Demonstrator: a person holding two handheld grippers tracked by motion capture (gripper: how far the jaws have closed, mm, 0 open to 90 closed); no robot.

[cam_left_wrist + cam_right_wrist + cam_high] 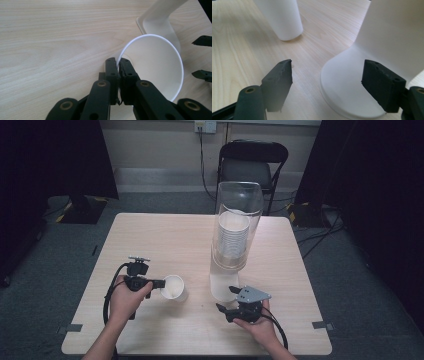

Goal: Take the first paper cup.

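Here, paper cup (173, 286) upright, mouth up (rim pinched in left gripper (161, 283) jaws).

Both black hand-held grippers (159, 283) (226, 299) trail black cables, the right one apparently topped by a grey three-cornered plate.

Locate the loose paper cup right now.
High view: the paper cup stands on the table left of the cup dispenser, its rim pinched by the left gripper.
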